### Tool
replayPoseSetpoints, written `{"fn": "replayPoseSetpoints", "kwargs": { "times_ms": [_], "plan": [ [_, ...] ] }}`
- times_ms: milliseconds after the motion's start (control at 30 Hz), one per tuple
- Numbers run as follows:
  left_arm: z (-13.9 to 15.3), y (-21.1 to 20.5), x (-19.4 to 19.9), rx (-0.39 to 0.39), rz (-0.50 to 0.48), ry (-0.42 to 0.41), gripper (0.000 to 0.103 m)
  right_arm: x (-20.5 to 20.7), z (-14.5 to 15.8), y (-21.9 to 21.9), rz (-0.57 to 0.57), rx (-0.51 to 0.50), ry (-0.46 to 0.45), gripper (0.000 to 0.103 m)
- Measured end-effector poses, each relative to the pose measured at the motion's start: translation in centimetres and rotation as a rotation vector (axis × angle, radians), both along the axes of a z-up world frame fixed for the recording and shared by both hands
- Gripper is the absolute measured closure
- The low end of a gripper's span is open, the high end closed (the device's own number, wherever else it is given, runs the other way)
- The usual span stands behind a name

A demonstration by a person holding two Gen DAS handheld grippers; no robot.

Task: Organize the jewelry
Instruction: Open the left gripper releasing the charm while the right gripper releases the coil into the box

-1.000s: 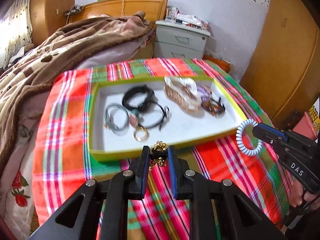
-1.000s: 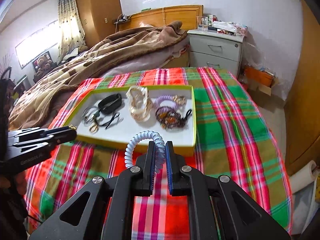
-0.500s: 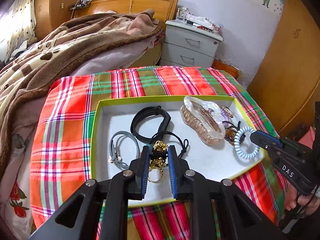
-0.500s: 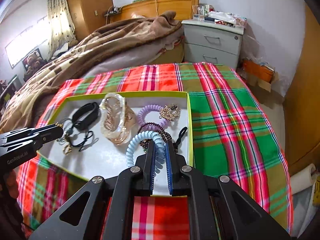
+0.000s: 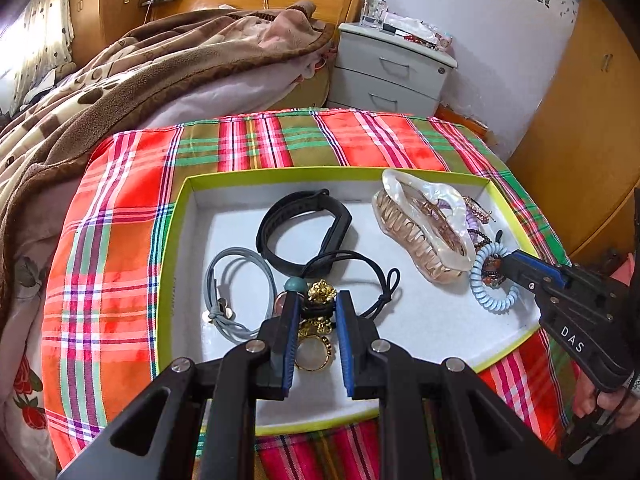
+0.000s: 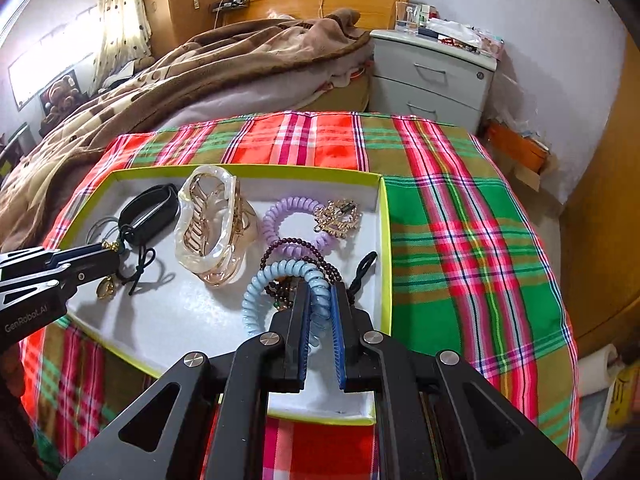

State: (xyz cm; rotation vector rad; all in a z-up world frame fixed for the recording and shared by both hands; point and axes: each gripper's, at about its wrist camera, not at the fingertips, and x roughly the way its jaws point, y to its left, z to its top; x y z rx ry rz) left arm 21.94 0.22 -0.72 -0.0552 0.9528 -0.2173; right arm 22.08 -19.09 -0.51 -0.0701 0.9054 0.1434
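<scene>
A green-rimmed white tray (image 5: 176, 240) lies on the plaid cloth and holds several pieces. Over its near left part my left gripper (image 5: 319, 300) is shut on a gold-flowered black hair tie (image 5: 320, 292), just above a gold ring (image 5: 314, 354). In the right wrist view, my right gripper (image 6: 320, 292) is shut on a light blue spiral hair tie (image 6: 276, 276), low over the tray's (image 6: 386, 260) right side by a dark bead bracelet (image 6: 296, 252). In the tray also lie a black band (image 5: 304, 236), a pearly claw clip (image 5: 424, 228) and a grey tie (image 5: 240, 288).
A purple spiral tie (image 6: 292, 216) and a gold hairpin (image 6: 338, 216) lie at the tray's far right. The plaid-covered table (image 6: 460, 240) drops off on the right. Behind stand a bed with a brown blanket (image 5: 140, 72) and a grey nightstand (image 5: 392, 72).
Both grippers came forward from in front of the tray to over its floor and sank a little, each still holding its hair tie.
</scene>
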Motion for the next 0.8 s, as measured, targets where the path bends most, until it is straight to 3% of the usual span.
{"fn": "replayPoseSetpoints", "kwargs": {
  "times_ms": [400,467,533,667,800],
  "plan": [
    [0.1,-0.1,-0.2,0.001,0.005,0.005,0.079,-0.3,0.5,0.0,-0.007,0.004,-0.018,0.091],
    [0.3,-0.2,-0.4,-0.001,0.006,0.002,0.078,-0.6,0.9,-0.1,-0.011,0.016,-0.033,0.089],
    [0.6,-0.2,-0.8,0.003,0.01,-0.006,0.071,-0.9,1.3,-0.2,-0.014,0.026,-0.048,0.087],
    [1.4,-0.3,-2.0,0.013,0.022,-0.036,0.068,-2.0,2.2,-0.1,-0.021,0.058,-0.076,0.074],
    [2.0,-0.4,-3.1,0.036,0.057,-0.059,0.062,-3.0,2.7,0.4,-0.014,0.075,-0.099,0.074]
  ]
}}
